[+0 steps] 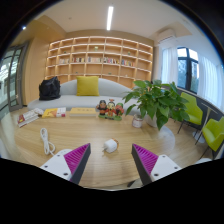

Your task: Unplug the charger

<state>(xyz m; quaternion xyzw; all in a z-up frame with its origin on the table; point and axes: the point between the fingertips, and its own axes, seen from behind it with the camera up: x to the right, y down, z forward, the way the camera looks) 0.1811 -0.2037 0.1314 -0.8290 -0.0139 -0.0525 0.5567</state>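
A lounge-style room is shown: a wall of wooden shelves at 12 o'clock, a pale sofa w/ a yellow cushion beneath it, windows at 3 o'clock, and yellow-green chairs at approx. 4 o'clock. A round wooden table fills the foreground, w/ a potted plant set at 1 o'clock and small items beside it, too small to be named.

The gripper is held above the table, its fingers spread wide and nothing gripped between the pink pads. The white charger is seen resting on the tabletop just ahead of the fingers, roughly centred in the gap, not yet touched. A white cable is laid out at 10 o'clock; whether it is joined to the charger cannot be told.

The approach appears to be the step in hand. It would best be done by the fingers being lowered straight over the charger body, kept centred, then closed on its flat sides, not the cable. A straight pull along the plug axis is advised, w/o twisting.
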